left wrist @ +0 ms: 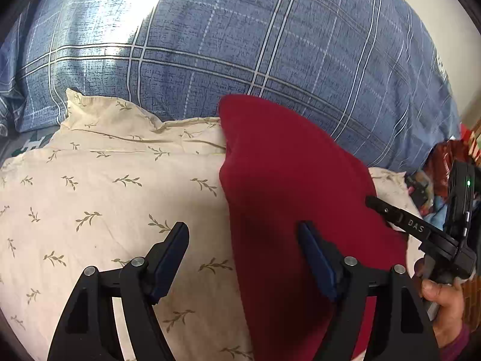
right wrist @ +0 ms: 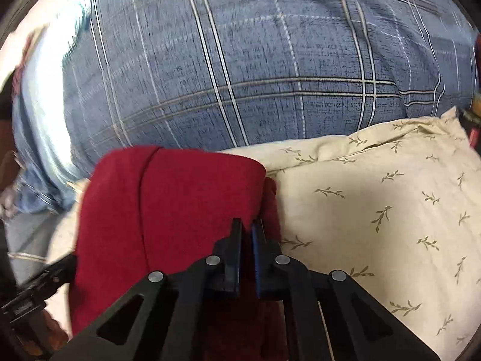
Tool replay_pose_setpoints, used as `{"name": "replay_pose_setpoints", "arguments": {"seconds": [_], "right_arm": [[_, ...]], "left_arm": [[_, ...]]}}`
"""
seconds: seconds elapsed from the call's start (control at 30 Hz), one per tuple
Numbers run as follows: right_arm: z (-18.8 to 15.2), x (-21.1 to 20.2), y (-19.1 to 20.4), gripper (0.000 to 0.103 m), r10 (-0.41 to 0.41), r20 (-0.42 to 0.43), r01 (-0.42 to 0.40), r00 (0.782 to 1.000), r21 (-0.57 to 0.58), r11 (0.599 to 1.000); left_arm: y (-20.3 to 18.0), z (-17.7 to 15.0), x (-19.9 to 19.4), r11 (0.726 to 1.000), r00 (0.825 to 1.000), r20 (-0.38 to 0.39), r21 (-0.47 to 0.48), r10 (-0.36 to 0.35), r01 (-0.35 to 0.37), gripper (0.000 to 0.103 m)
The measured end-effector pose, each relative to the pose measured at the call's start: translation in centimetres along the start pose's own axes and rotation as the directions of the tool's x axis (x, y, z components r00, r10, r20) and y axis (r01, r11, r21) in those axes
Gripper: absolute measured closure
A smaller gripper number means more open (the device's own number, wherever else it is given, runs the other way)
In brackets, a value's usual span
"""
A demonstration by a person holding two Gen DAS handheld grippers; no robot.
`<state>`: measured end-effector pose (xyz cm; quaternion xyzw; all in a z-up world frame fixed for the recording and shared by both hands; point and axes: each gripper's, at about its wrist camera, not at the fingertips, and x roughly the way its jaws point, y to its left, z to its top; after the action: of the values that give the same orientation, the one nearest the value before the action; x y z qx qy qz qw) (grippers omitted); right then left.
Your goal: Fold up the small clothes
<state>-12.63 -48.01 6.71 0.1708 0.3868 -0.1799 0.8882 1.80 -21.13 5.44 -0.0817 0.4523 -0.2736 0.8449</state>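
A dark red garment (left wrist: 288,180) lies folded on a cream pillow with a leaf print (left wrist: 105,192). My left gripper (left wrist: 243,234) is open and empty, its jaws straddling the garment's left edge, one finger over the pillow and one over the red cloth. My right gripper (right wrist: 246,225) is shut on the red garment (right wrist: 180,198), pinching its right edge where the cloth bunches up. In the left wrist view the right gripper (left wrist: 372,201) reaches onto the garment from the right, with a hand on its handle.
A blue plaid duvet (left wrist: 270,45) rises behind the pillow in both views (right wrist: 240,60). Colourful clutter (left wrist: 442,162) lies at the far right of the left wrist view. The cream pillow (right wrist: 375,204) extends to the right of the garment.
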Motion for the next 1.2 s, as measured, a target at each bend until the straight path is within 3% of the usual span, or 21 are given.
{"name": "replay_pose_setpoints", "arguments": {"seconds": [0.03,0.07,0.13,0.23,0.33,0.43,0.53,0.57,0.67,0.8,0.93,1.03,1.1,1.2], "right_arm": [[0.1,-0.8,-0.6,0.083,0.047,0.019,-0.048,0.999,0.036,0.998],[0.2,-1.4,-1.2,0.054,0.080,0.034,-0.081,0.996,0.060,0.995],[0.1,-2.0,-2.0,0.016,0.142,0.058,-0.147,0.988,0.084,0.986],[-0.6,-1.8,-2.6,0.016,0.247,0.042,-0.250,0.968,0.086,0.964],[-1.0,0.1,-2.2,0.016,0.264,-0.031,-0.260,0.964,0.079,0.962],[-1.5,1.8,-2.0,0.020,0.295,-0.060,-0.289,0.954,0.087,0.953],[-1.5,2.5,-0.8,0.051,0.293,-0.068,-0.289,0.954,0.069,0.955],[-1.5,2.0,-0.7,0.064,0.274,-0.058,-0.270,0.960,0.060,0.961],[-1.2,-0.1,0.5,0.072,0.283,-0.020,-0.282,0.959,0.041,0.959],[-1.5,-3.7,3.0,0.073,0.329,-0.010,-0.329,0.944,0.001,0.944],[-3.9,-6.5,5.1,0.073,0.367,-0.057,-0.369,0.928,-0.019,0.929],[-6.6,-6.8,5.8,0.072,0.406,-0.108,-0.405,0.907,0.028,0.914],[-8.9,-6.1,6.3,0.066,0.369,-0.150,-0.369,0.917,0.028,0.929],[-10.8,-5.0,6.5,0.051,0.231,-0.160,-0.236,0.960,-0.018,0.971]], "left_arm": [[0.2,0.2,-0.1,1.000,1.000,0.006,-0.006,-0.019,0.019,0.029],[0.5,0.3,-0.3,0.998,0.999,0.007,-0.019,-0.051,0.052,0.029],[1.2,0.2,-0.5,0.991,0.993,-0.006,-0.056,-0.120,0.119,0.028],[2.0,0.1,-0.4,0.977,0.980,-0.012,-0.077,-0.201,0.200,0.024],[1.8,-0.1,1.1,0.966,0.967,-0.047,-0.079,-0.249,0.245,0.022],[1.1,-0.5,3.6,0.973,0.965,-0.131,-0.060,-0.229,0.223,0.020],[0.9,-0.5,4.7,0.974,0.966,-0.126,-0.030,-0.225,0.223,0.019],[0.9,-0.4,4.7,0.975,0.966,-0.132,-0.028,-0.221,0.219,0.026],[1.3,0.0,3.8,0.974,0.965,-0.130,-0.033,-0.228,0.225,0.045],[1.0,-0.5,0.2,0.971,0.964,-0.117,-0.004,-0.238,0.239,0.051],[2.0,-2.7,-4.9,0.975,0.970,-0.107,0.008,-0.220,0.222,0.051],[3.2,-5.5,-7.8,0.983,0.975,-0.128,-0.008,-0.181,0.181,0.050],[4.1,-7.0,-8.4,0.988,0.978,-0.146,-0.027,-0.151,0.149,0.047],[5.6,-9.1,-7.4,0.996,0.980,-0.179,-0.053,-0.086,0.077,0.041]]}}
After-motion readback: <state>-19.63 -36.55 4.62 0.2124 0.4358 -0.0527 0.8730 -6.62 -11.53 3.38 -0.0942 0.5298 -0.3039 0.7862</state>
